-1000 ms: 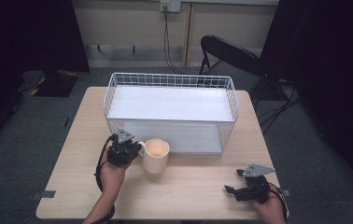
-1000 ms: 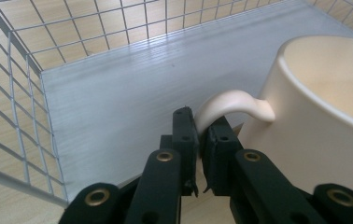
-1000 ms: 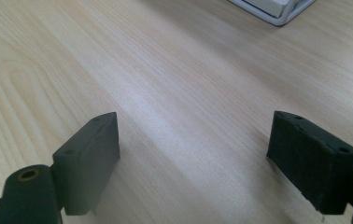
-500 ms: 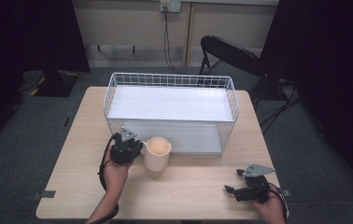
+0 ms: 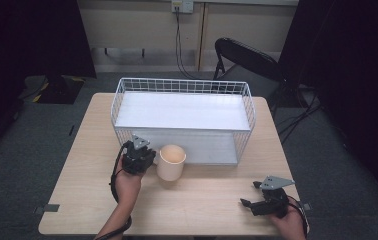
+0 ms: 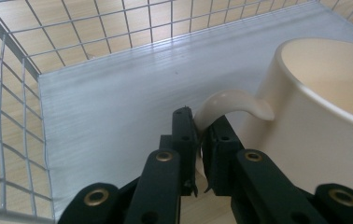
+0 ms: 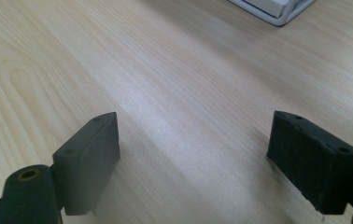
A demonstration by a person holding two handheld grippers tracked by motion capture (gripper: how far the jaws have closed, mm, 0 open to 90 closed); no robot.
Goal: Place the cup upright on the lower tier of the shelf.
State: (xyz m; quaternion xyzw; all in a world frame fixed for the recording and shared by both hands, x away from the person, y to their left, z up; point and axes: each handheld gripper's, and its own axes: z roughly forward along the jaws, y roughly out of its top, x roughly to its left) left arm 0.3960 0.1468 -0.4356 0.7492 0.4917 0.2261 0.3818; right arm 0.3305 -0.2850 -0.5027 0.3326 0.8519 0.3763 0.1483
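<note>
Left claw (image 6: pixel 198 149) clamped tight on the cream mug (image 5: pixel 171 161) handle (image 6: pixel 226 105), mug sitting on the table (image 5: pixel 87 150) right against the wire basket (image 5: pixel 183 86). Right claw (image 7: pixel 193 163) wide open, idle. Probably mid-carry; next needs lifting over the rim.

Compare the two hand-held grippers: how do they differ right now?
The left hand-held gripper is shut on the cup handle; the right hand-held gripper is open with nothing between its jaws. The left sits by the wire basket; the right near the table's front edge. Both are black.
</note>
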